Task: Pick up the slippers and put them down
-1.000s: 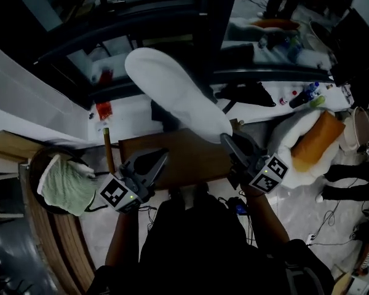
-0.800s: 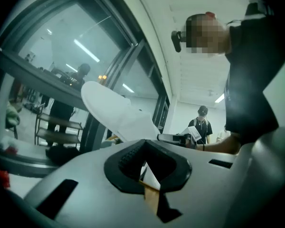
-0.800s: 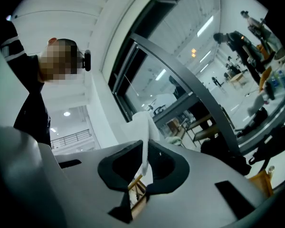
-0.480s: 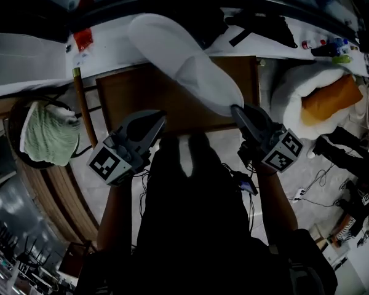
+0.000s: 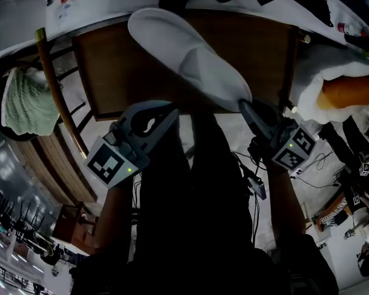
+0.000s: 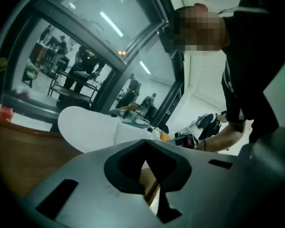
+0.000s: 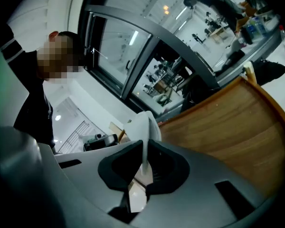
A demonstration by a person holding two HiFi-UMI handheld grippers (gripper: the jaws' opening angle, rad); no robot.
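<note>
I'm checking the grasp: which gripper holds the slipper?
The right gripper; its jaws are pinched on the edge of the white slipper. The left gripper is shut with nothing between its jaws.

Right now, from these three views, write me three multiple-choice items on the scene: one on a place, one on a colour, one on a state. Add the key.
1. The slipper shows over: A the wooden table; B the green cloth; C the floor.
2. The slipper is: A orange; B white; C green.
3. The right gripper is: A open and empty; B shut on nothing; C shut on the slipper.

Key: 1 A, brown tabletop shows on both sides of it in the head view. 2 B, it is plain white from end to end. 3 C, the jaws pinch the slipper's thin edge in the right gripper view.
</note>
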